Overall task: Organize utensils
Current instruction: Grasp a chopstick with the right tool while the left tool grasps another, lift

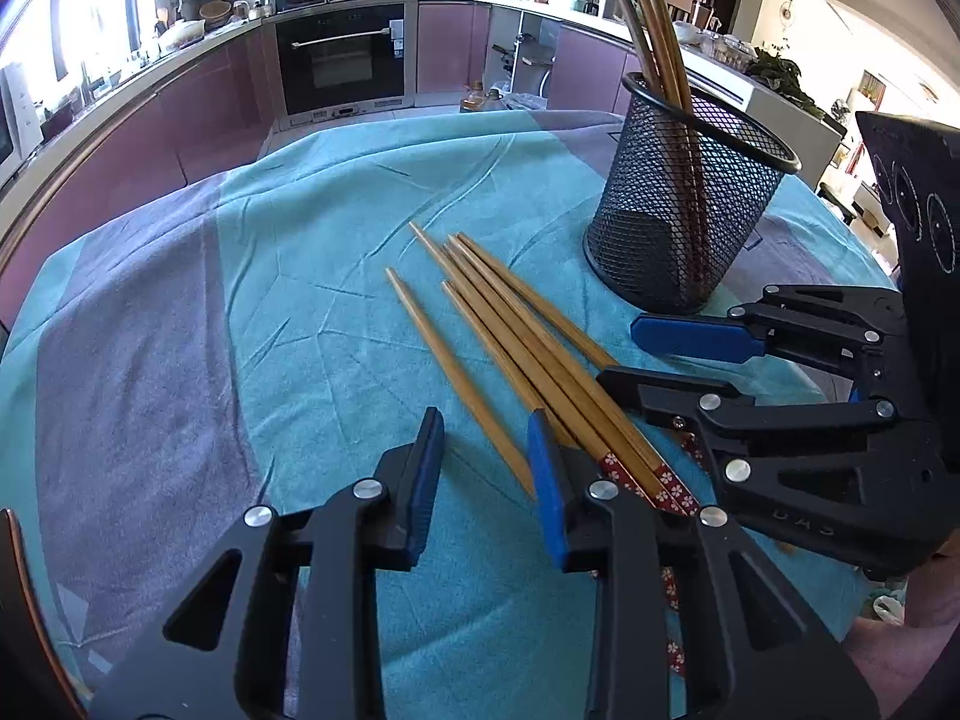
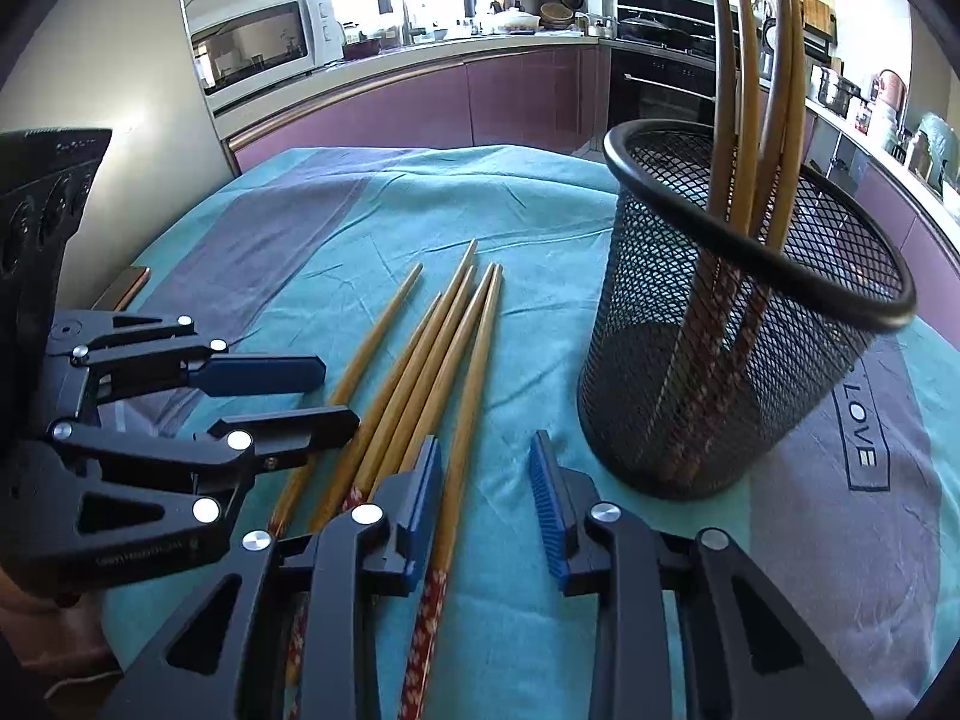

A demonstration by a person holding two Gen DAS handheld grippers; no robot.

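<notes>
Several bamboo chopsticks with red flowered handles lie side by side on the teal cloth. My left gripper is open, and one chopstick that lies apart from the bunch runs between its fingers without being pressed. My right gripper is open too, with the rightmost chopstick lying between its fingers, close beside the left pad. A black mesh cup stands upright to the right with several chopsticks in it. In each wrist view the other gripper shows beside the bunch.
The cloth has purple bands and a "LOVE" print. A flat brown object lies at its left edge. Purple kitchen cabinets, an oven and a microwave ring the table. A hand shows at the lower right.
</notes>
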